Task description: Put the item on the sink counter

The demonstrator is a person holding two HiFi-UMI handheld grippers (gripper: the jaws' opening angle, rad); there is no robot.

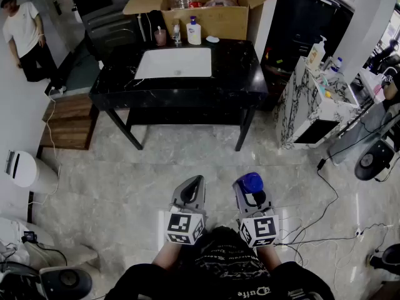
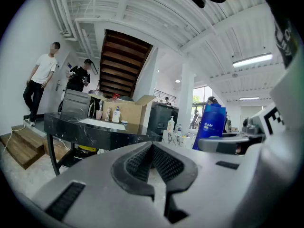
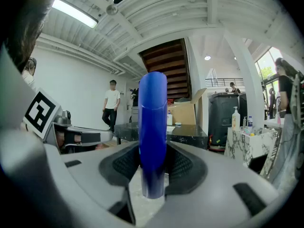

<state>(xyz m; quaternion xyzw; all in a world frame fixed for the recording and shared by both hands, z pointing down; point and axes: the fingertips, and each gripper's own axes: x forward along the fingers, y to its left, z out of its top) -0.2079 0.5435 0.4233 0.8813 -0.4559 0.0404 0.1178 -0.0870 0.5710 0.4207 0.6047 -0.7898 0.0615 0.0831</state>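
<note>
Right gripper point(image 1: 254, 194) is clenched on the blue bottle point(image 3: 153, 127). In the right gripper view the pads press it from both sides. The bottle stands upright between them, its top well above the jaws and its bottom end poking out below. From my head view I see its rounded blue cap just past the jaw tips, out in front of my chest over the stone floor point(image 1: 125, 186).

Left gripper point(image 2: 152, 158) is clenched on nothing: its ribbed pads meet with no gap and nothing between them. It sits just beside the right one, level with it, both pointing a touch downward. In the left gripper view the blue bottle shows off to the right.

Ahead of me, well apart from both grippers, stands the black sink counter point(image 1: 237, 74) with its white basin point(image 1: 174, 63). Along the counter's back edge are a pink cup point(image 1: 160, 37) and a white bottle point(image 1: 194, 31) with a blue cap. A cardboard box point(image 1: 206, 14) with open flaps sits behind them.

So the bottle is in my grip, not on the counter.

To the right of the counter is a marble-patterned stand point(image 1: 300, 105) with a pump bottle point(image 1: 317, 54) on it. Wooden steps point(image 1: 65, 120) lie to the counter's left. A person point(image 1: 25, 36) in a white shirt stands at far left.
</note>
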